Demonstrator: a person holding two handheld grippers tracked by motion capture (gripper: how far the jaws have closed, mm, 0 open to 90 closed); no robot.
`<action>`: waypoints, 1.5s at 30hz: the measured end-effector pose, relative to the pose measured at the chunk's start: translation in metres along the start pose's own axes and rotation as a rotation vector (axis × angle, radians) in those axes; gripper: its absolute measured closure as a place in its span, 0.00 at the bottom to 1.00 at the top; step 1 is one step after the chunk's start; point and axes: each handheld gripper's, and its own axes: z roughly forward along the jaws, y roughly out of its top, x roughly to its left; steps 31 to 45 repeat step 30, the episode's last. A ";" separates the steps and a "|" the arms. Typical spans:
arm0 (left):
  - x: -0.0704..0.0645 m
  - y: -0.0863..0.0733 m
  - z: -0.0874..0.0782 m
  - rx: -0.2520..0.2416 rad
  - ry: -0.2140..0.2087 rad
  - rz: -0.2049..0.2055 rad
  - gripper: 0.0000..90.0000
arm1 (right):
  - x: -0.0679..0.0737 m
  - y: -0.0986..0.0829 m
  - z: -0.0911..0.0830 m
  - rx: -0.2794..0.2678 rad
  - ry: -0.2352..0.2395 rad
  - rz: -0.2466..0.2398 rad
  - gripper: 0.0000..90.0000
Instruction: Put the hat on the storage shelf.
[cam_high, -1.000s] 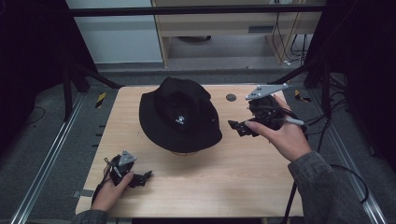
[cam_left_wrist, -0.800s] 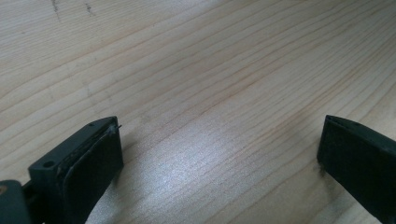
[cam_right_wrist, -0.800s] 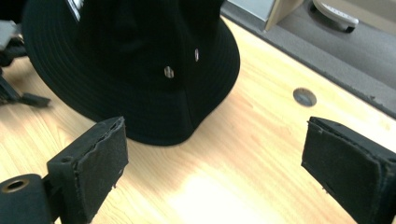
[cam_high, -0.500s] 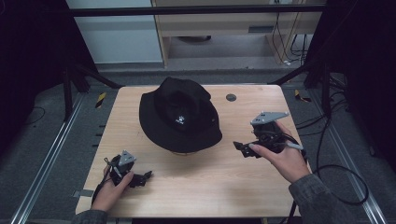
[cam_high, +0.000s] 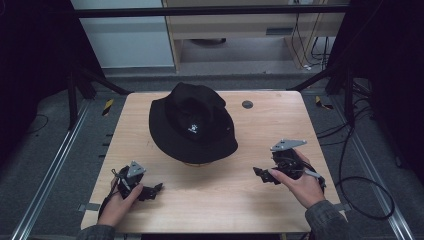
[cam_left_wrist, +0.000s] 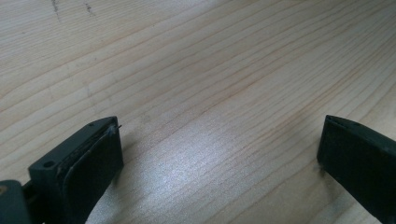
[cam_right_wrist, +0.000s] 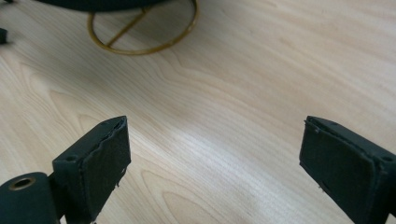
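Sitting on a gold wire stand (cam_right_wrist: 142, 28) in the middle of the tabletop (cam_high: 280, 127), the black hat (cam_high: 192, 125) looks put in place. The left tool (cam_high: 150, 191) rests low near the front left corner, jaws wide and holding nothing. The right tool (cam_high: 262, 175) is near the front right, well apart from the hat, jaws wide and bare too. The job looks about done; little seems left.
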 end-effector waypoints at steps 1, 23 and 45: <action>0.000 0.000 0.000 0.000 0.000 0.000 0.00 | -0.001 -0.003 0.003 0.006 -0.003 0.010 0.10; 0.000 0.000 0.000 -0.001 0.000 -0.001 0.00 | -0.001 -0.048 0.059 0.121 -0.060 0.055 0.08; 0.000 0.000 0.000 -0.001 0.000 -0.001 0.00 | 0.003 -0.055 0.062 0.073 -0.100 0.022 0.04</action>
